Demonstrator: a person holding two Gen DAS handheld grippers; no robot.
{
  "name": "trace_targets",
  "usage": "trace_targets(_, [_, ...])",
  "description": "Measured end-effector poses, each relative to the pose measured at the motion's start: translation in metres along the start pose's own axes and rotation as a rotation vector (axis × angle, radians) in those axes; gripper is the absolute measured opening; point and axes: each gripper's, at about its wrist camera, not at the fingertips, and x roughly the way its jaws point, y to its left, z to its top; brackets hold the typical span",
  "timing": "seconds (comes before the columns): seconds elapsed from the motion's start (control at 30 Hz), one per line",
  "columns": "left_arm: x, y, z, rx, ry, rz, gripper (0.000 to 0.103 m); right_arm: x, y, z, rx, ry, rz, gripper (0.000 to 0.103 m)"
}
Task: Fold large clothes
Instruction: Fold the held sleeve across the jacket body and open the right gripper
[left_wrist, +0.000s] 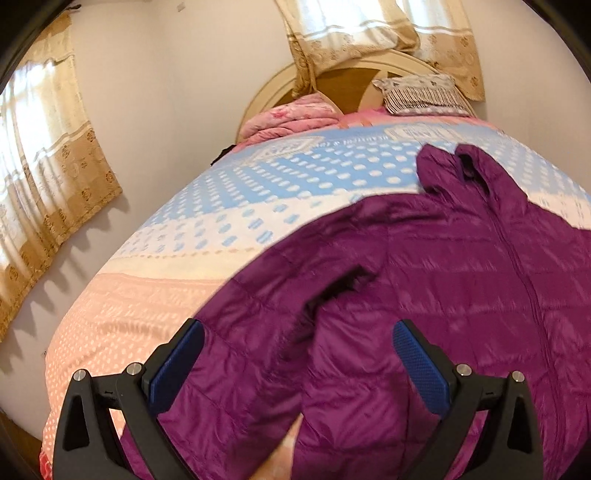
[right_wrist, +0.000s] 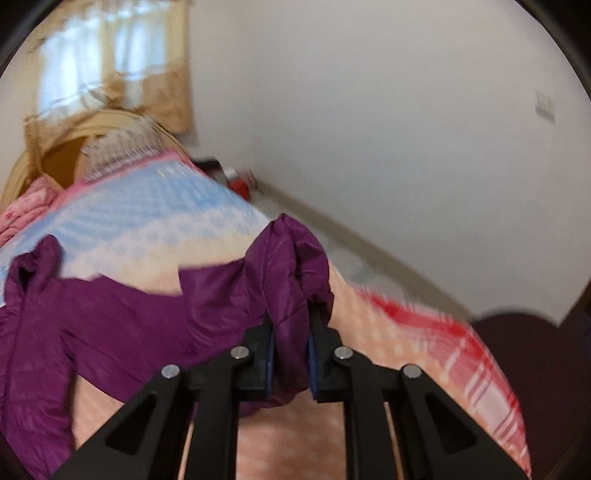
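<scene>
A purple quilted jacket (left_wrist: 424, 280) lies spread on the bed, zip up, hood toward the headboard. My left gripper (left_wrist: 299, 328) is open above the jacket's lower left part, with its blue pads (left_wrist: 177, 365) apart and nothing between them. In the right wrist view my right gripper (right_wrist: 290, 321) is shut on the jacket's sleeve (right_wrist: 288, 266) and holds it lifted off the bed. The jacket body (right_wrist: 110, 321) trails to the left of it.
The bed has a dotted blue, white and peach cover (left_wrist: 229, 192). A folded pink quilt (left_wrist: 291, 118) and a striped pillow (left_wrist: 421, 94) lie at the headboard. Curtains (left_wrist: 48, 177) hang on the left wall. Red items (right_wrist: 240, 181) sit on the floor by the right wall.
</scene>
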Motion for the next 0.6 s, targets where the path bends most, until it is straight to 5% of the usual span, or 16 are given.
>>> trace_targets(0.27, [0.012, 0.015, 0.007, -0.025, 0.007, 0.010, 0.102, -0.027, 0.129, 0.024, -0.187, -0.102, 0.162, 0.015])
trace_targets(0.6, [0.024, 0.036, -0.005, -0.023, 0.015, 0.022, 0.102, -0.030, 0.279, -0.028, -0.331, -0.021, 0.417, 0.015])
